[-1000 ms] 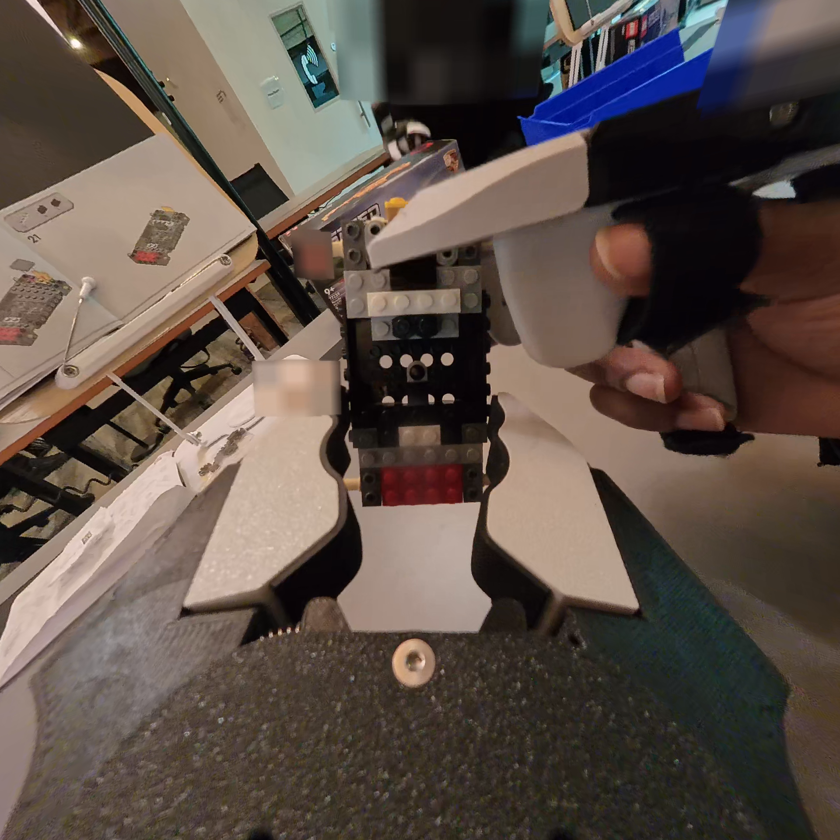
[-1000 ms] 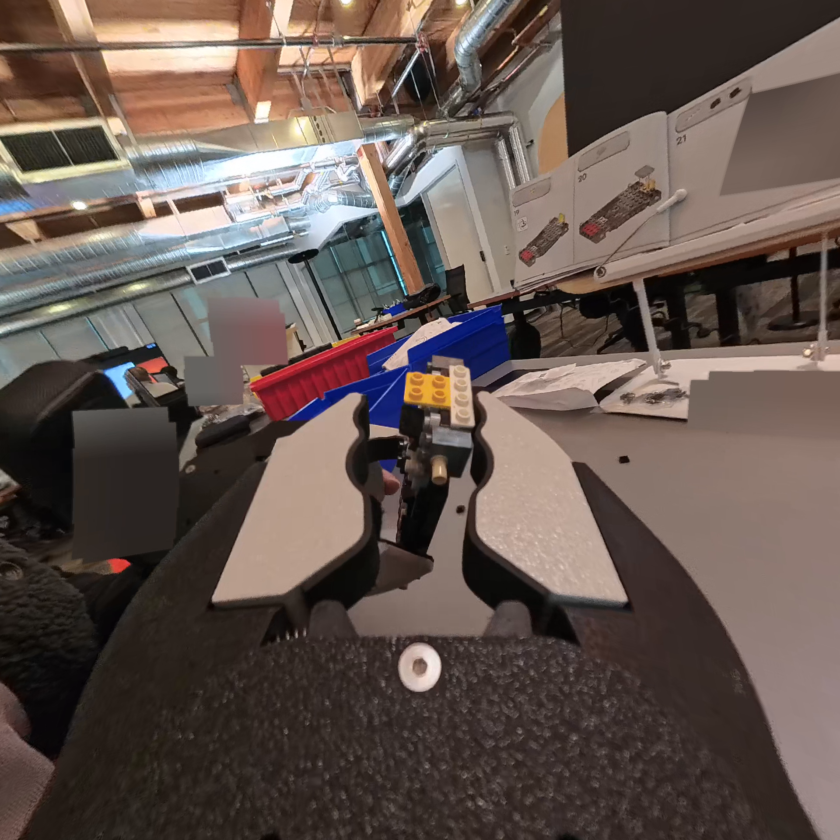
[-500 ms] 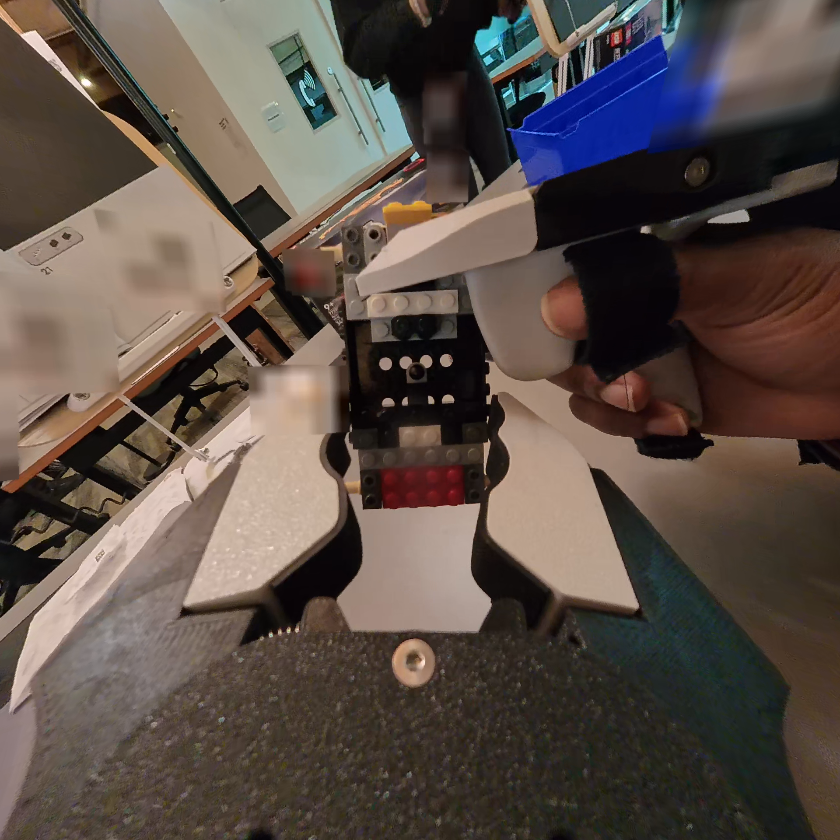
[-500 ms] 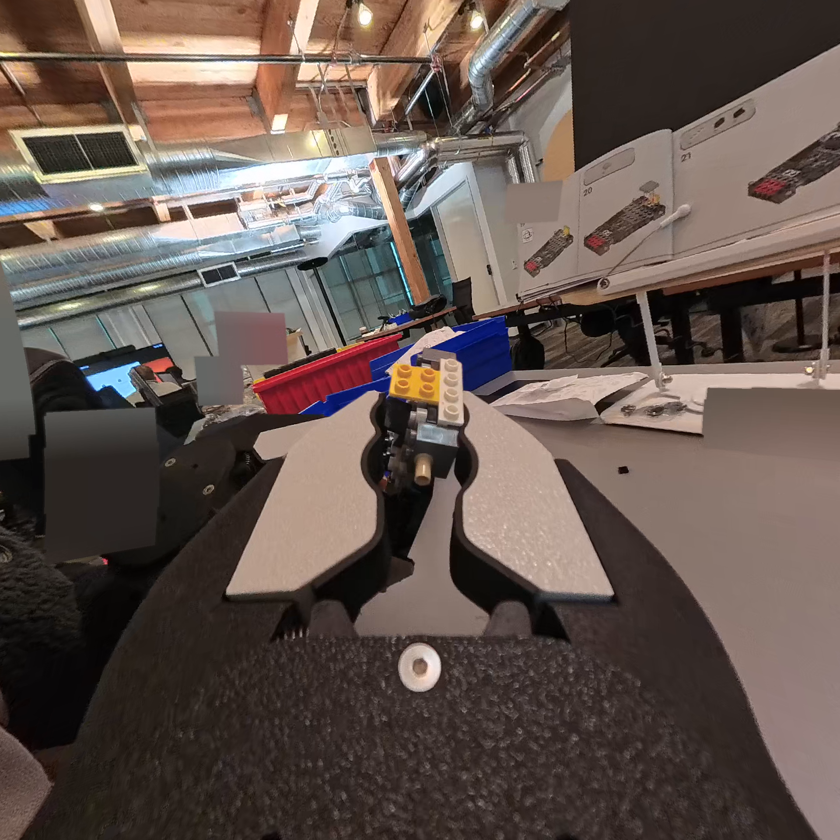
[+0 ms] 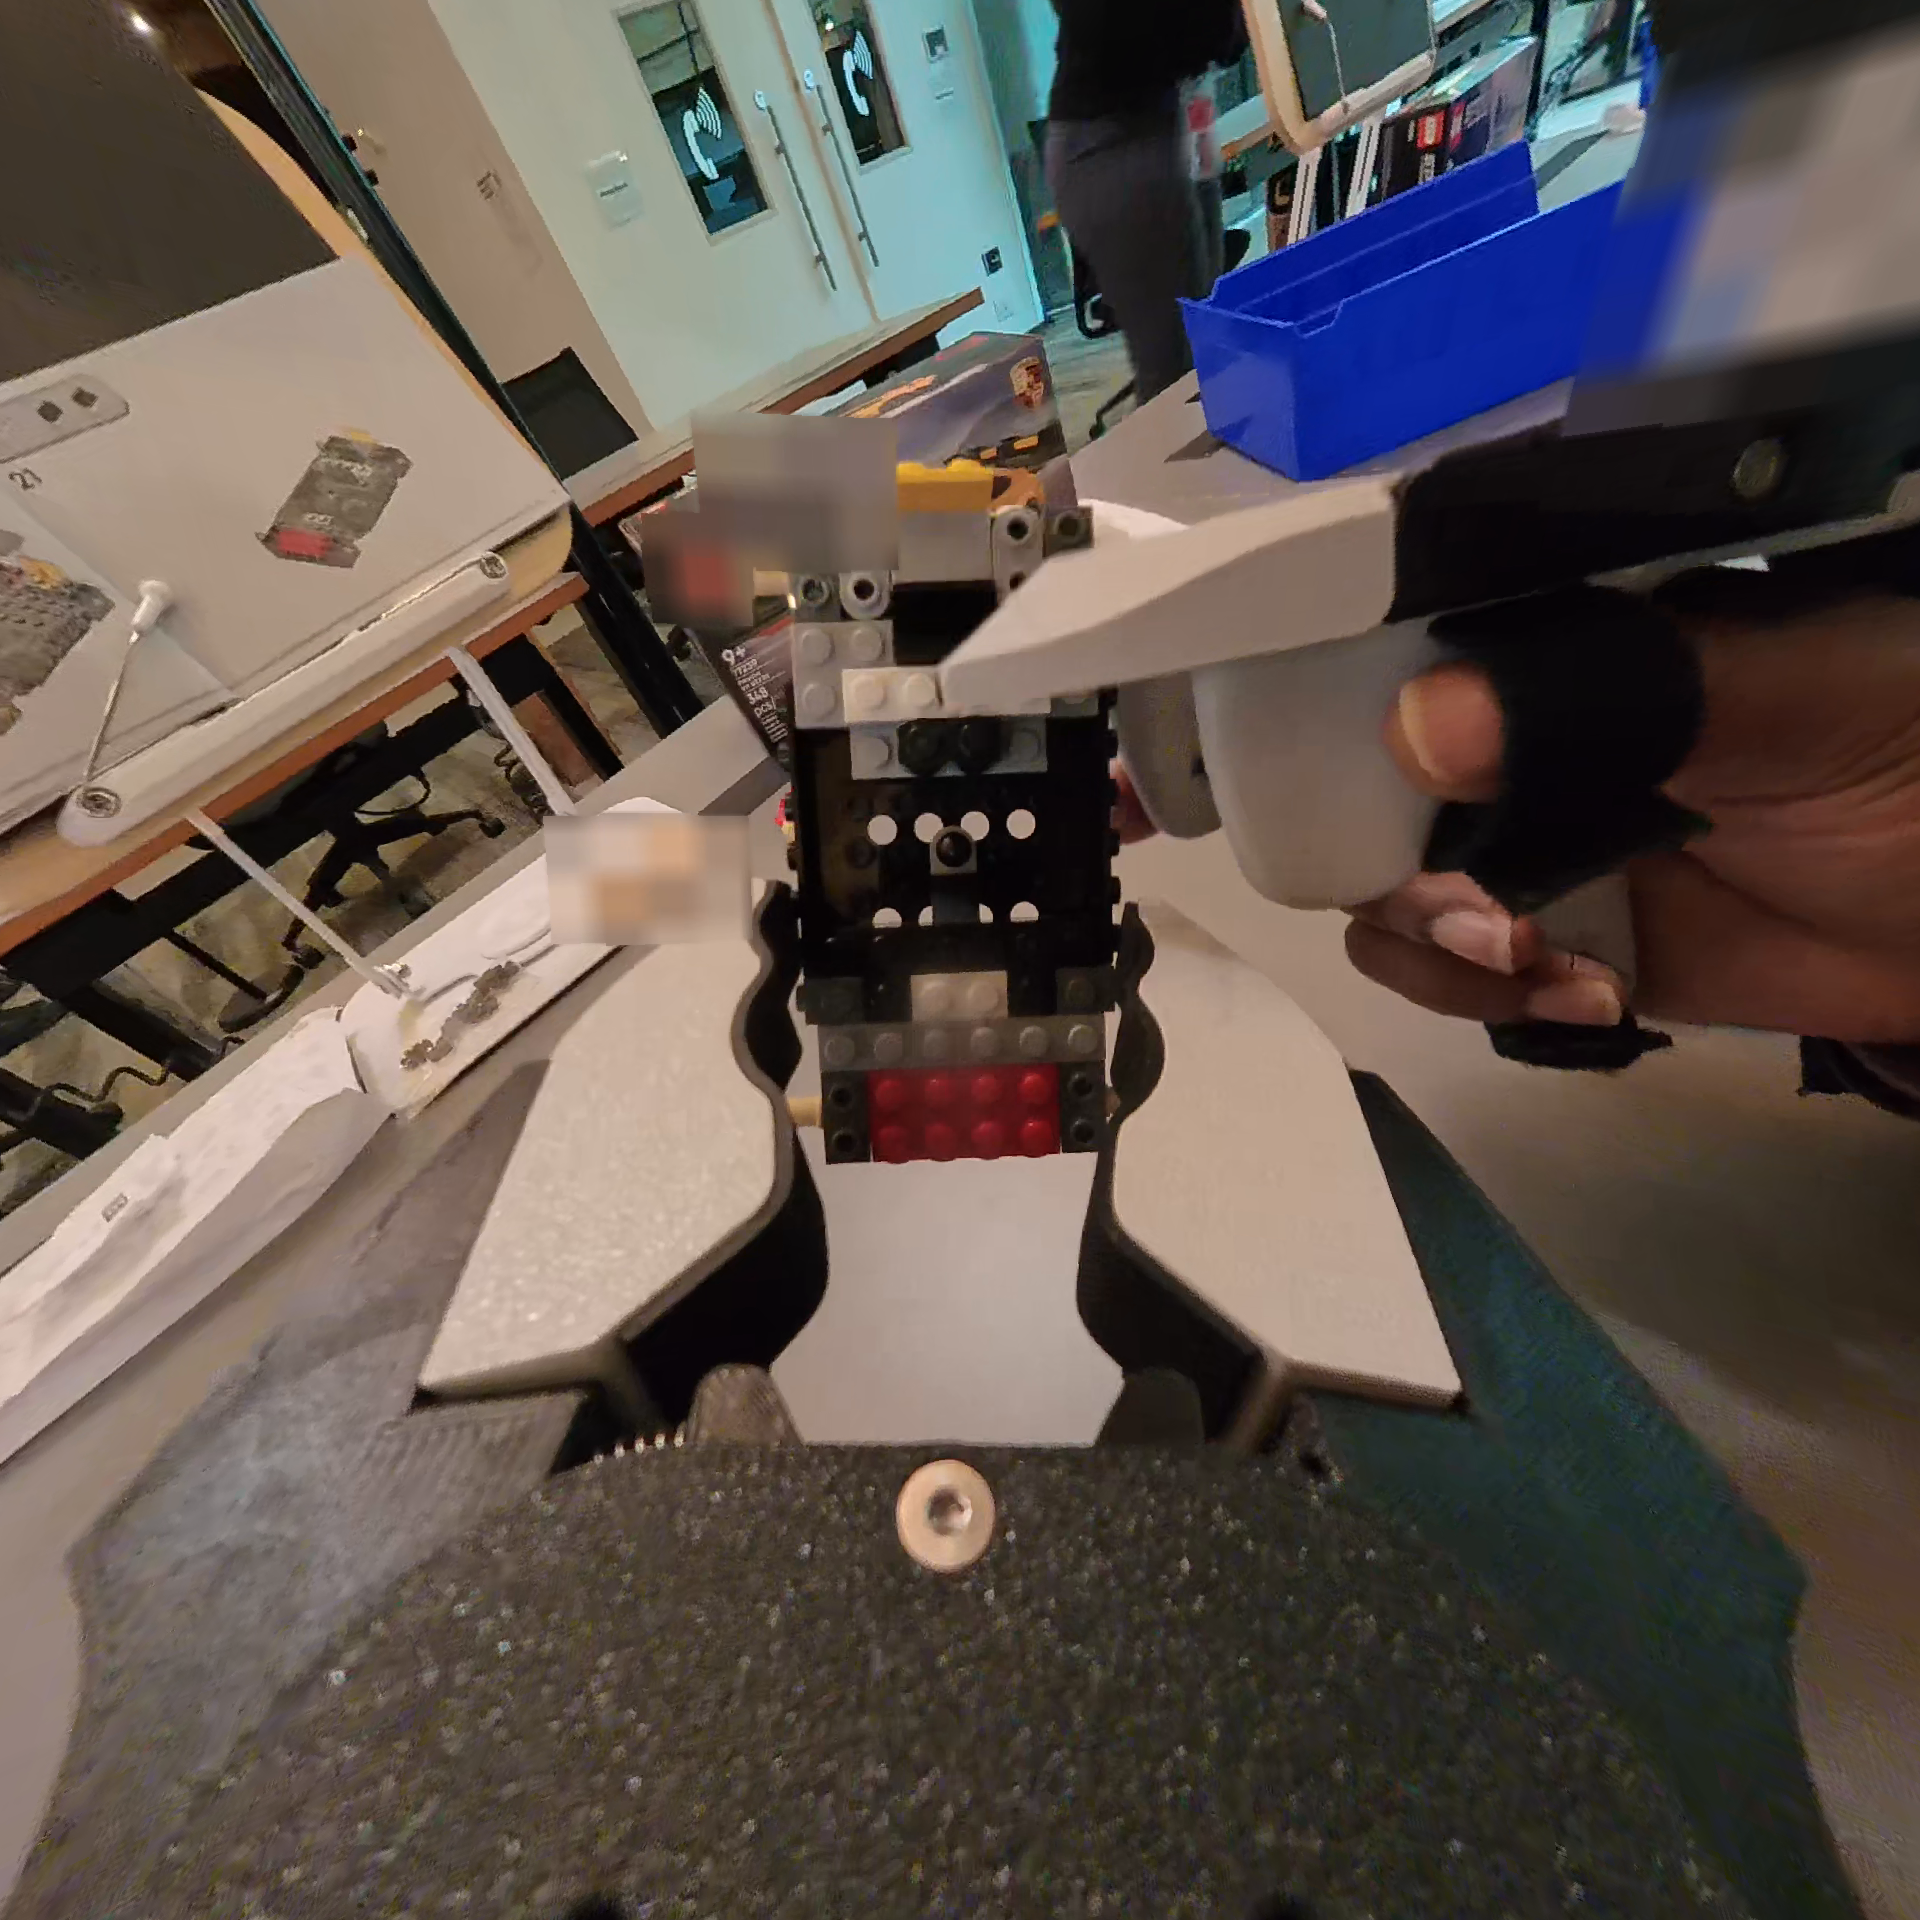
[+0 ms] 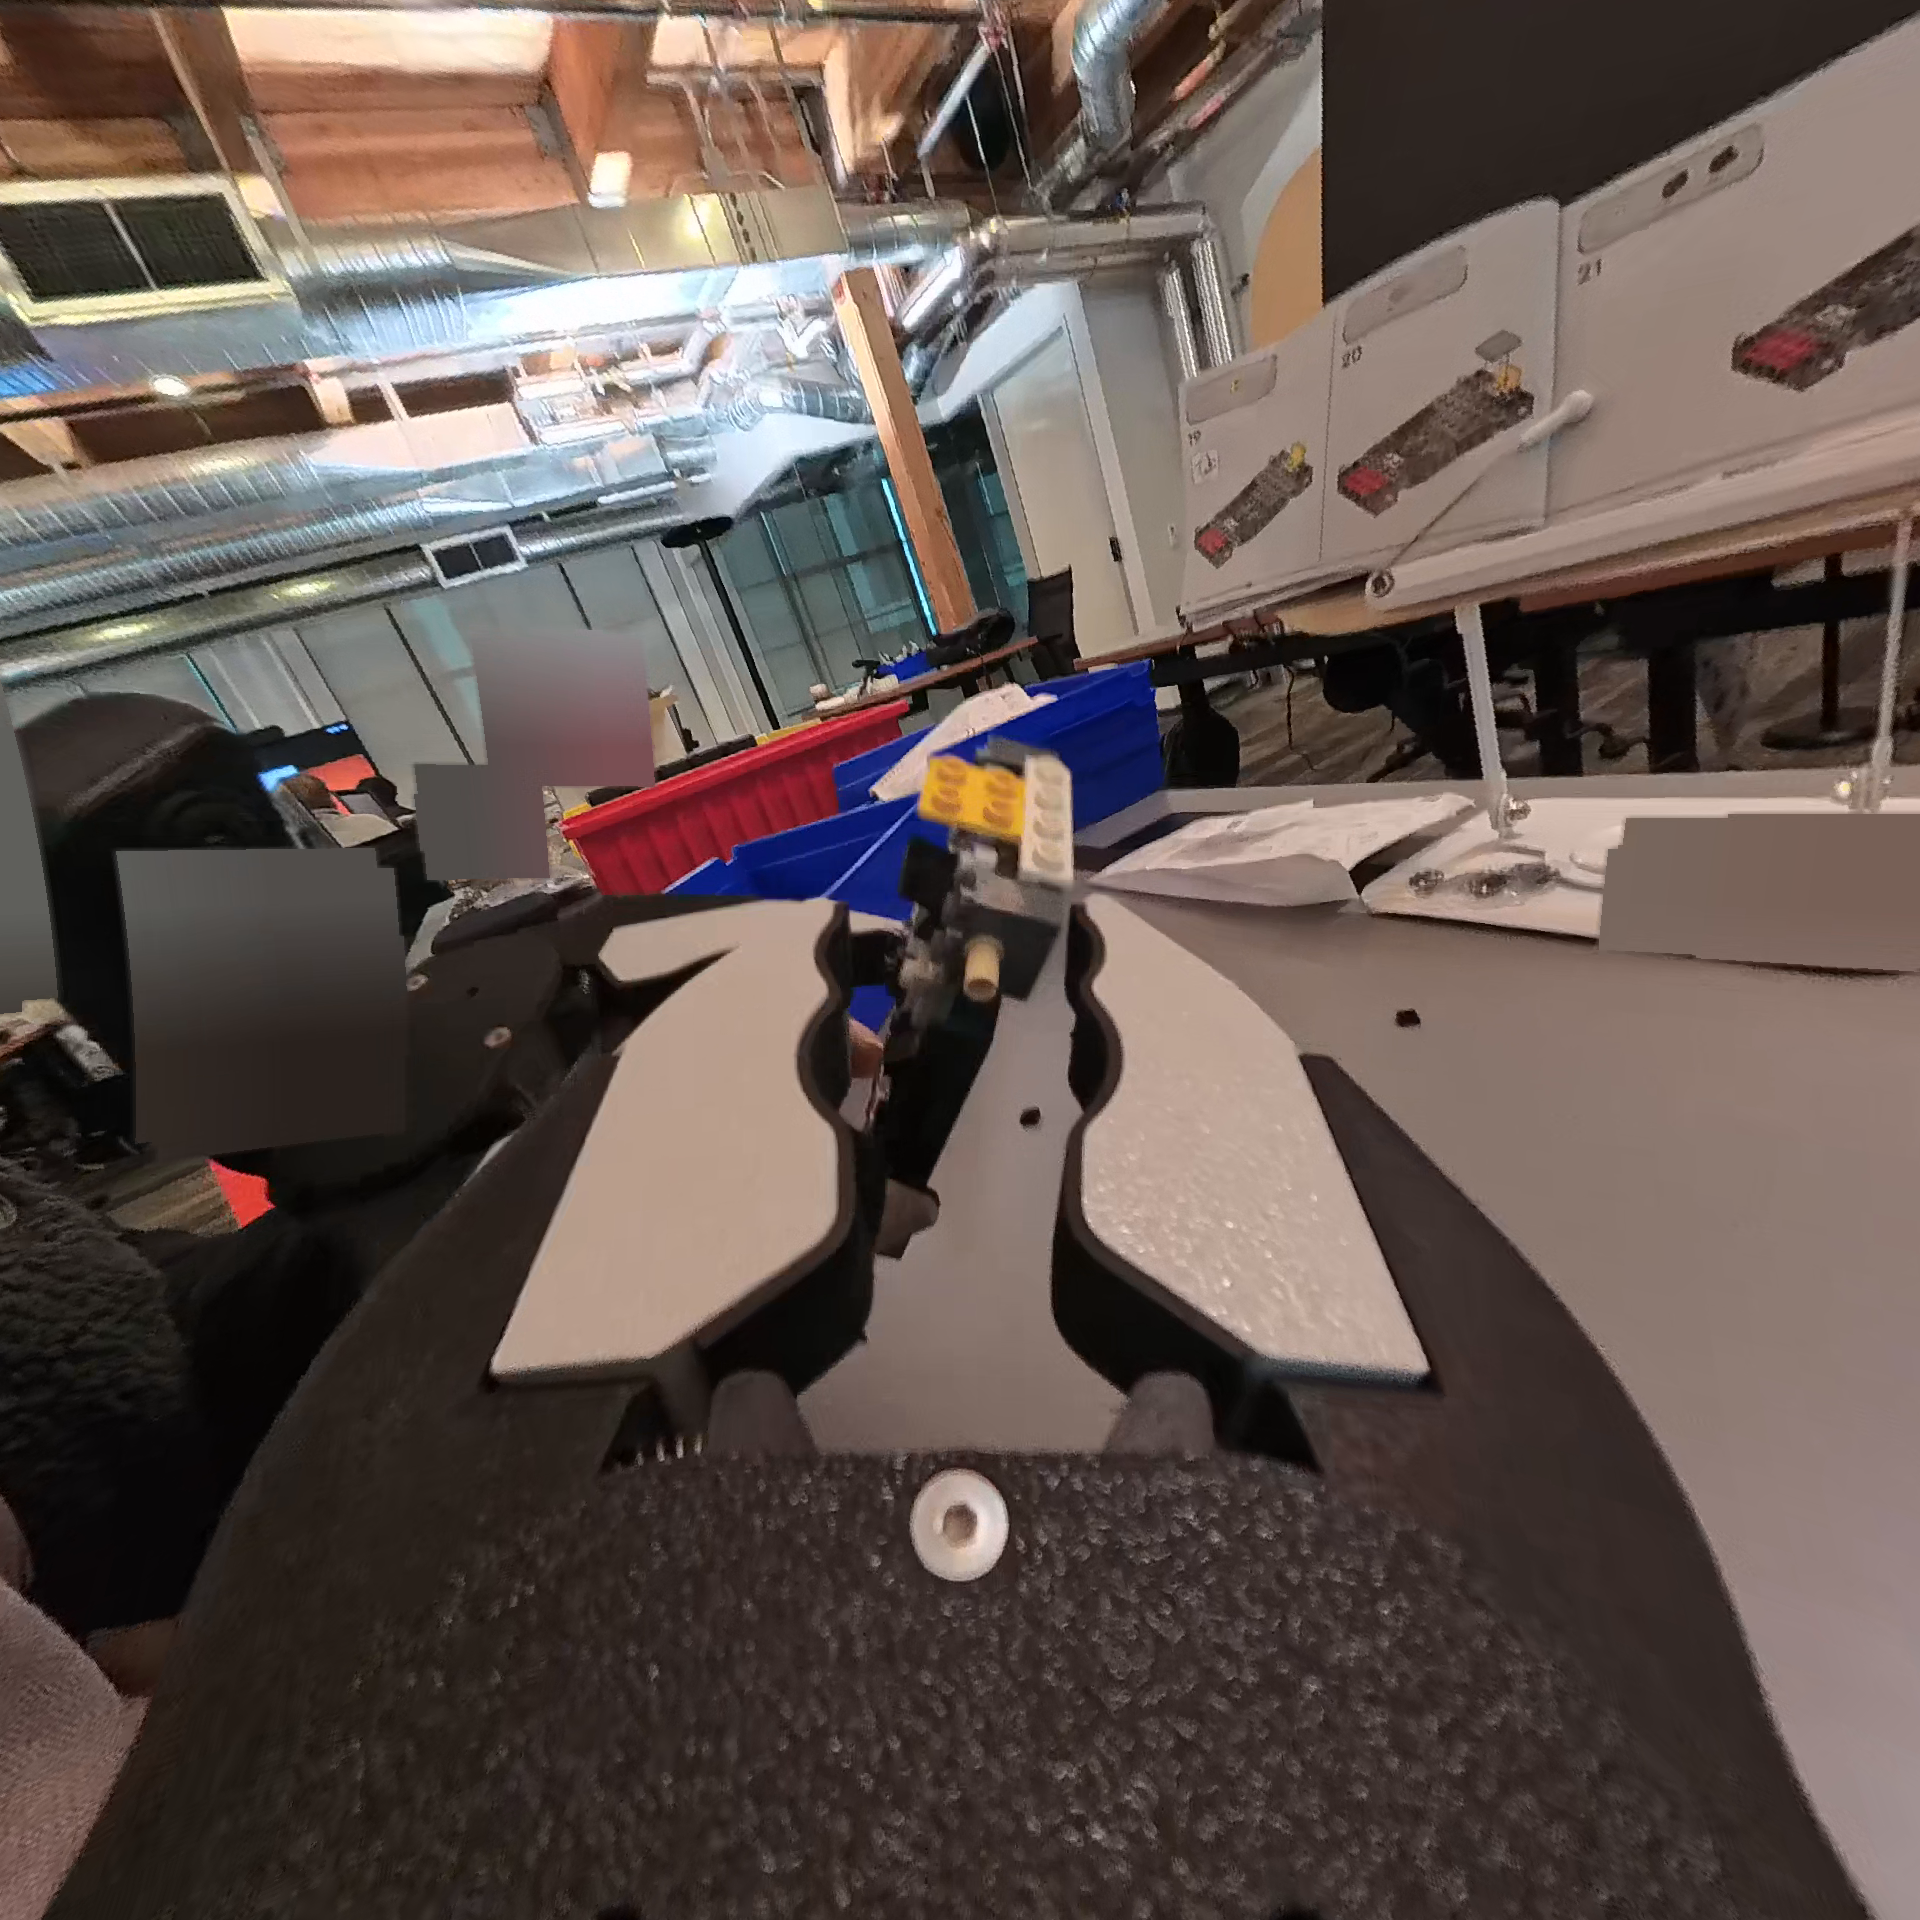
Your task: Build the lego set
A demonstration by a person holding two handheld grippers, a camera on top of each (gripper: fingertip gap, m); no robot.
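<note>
Between the two grey fingers of the left hand-held gripper (image 5: 956, 997), in the left wrist view, stands the lego build (image 5: 951, 883), clamped by its sides near the red-studded end (image 5: 961, 1112); it rises upright away from the camera, black in the middle with grey and white plates above; its far end carries a yellow piece (image 5: 940, 486), partly covered by a mosaic patch; the right hand-held gripper (image 5: 1039, 665) comes in from the right edge, one grey finger (image 5: 1174, 613) lying across the upper part of the build and hiding the plates beneath; its second finger is hidden, so its grip cannot be read here; a gloved hand (image 5: 1704, 821) holds its handle, cut off by the frame; behind are a blue bin (image 5: 1382, 343), a boxed set (image 5: 966, 400) and an open instruction booklet (image 5: 239, 520) on a stand, its left page cut off; the grey surface (image 5: 1558, 1195) lies below.

From the right wrist view, the build (image 6: 987, 894) is seen edge-on and blurred, its yellow piece (image 6: 971, 805) and a white plate uppermost; it sits between the tips of the right hand-held gripper (image 6: 951, 935), touching the right finger, yet a gap shows at the left finger, so whether the jaws are pinching it I cannot tell; the lower part of the build is lost behind the left finger (image 6: 717, 1122); the booklet (image 6: 1558, 416) stands at upper right; loose paper (image 6: 1278, 857) lies on the surface (image 6: 1558, 1143); red and blue bins (image 6: 748, 821) are beyond.
</note>
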